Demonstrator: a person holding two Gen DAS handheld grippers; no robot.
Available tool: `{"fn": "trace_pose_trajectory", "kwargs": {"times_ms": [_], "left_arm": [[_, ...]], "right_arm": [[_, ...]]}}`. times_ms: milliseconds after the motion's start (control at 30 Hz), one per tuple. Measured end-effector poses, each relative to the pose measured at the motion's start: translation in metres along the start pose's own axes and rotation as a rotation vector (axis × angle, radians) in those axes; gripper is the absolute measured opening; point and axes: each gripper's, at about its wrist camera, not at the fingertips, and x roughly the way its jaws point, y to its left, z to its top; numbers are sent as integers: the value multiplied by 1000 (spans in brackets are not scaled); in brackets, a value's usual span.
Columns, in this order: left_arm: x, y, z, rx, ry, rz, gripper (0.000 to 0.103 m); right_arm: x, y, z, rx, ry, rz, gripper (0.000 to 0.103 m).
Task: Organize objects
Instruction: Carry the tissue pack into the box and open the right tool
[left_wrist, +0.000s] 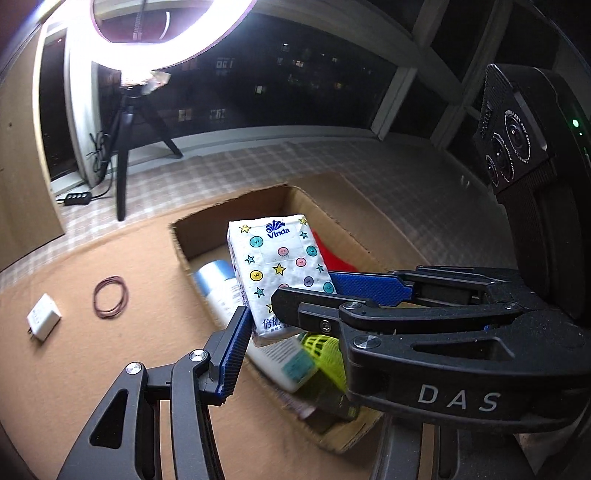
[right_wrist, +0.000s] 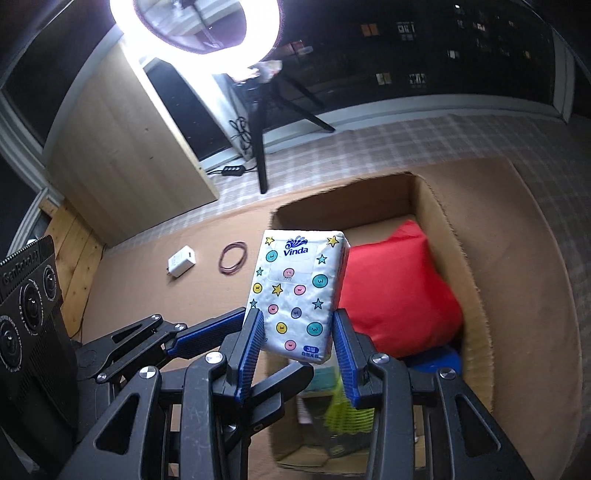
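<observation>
A white Vinda tissue pack (right_wrist: 297, 291) with coloured dots and stars is held above an open cardboard box (right_wrist: 454, 236). My right gripper (right_wrist: 297, 345) is shut on the pack's lower end. The pack also shows in the left wrist view (left_wrist: 280, 269), between the fingers of my left gripper (left_wrist: 306, 302), which are spread wide around it and open. The right gripper crosses in front of it in the left wrist view. The box holds a red cushion (right_wrist: 395, 291), a yellow-green mesh item (left_wrist: 325, 350), a white bottle (left_wrist: 218, 288) and other items.
A white charger (left_wrist: 43, 320) and a loop of rubber bands (left_wrist: 110, 296) lie on the brown mat left of the box. A ring light on a tripod (left_wrist: 123, 147) and a power strip (left_wrist: 75, 197) stand beyond the mat on the checked floor.
</observation>
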Motion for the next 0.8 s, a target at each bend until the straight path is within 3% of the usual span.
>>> {"fn": "trace_pose_trajectory", "kwargs": {"times_ms": [300,333,367,433,467,500,800], "left_arm": [[22,-15,11,14,21,26,54],[23,-16,13,16,18,29,54],[23,-17,13,17,16,31,55],[24,-19,15,23,13,31,66],[24,-19,16,27,15,35,80],[24,-18,16,28,13,48,83],[22,-10,12,26,22,60,83]], "right_arm": [[-2,-19,4,-1,-4,4,35],[-3,-20,5,-2,-8,0,37],[-3,-20,6,-5,-9,-8,45],[-4,-22,6,-6,-10,-27,56],[-5,-23,6,-4,-22,-40,57],[-7,-24,6,-1,-34,-48,57],[-9,-23,8,9,-48,-66,61]]}}
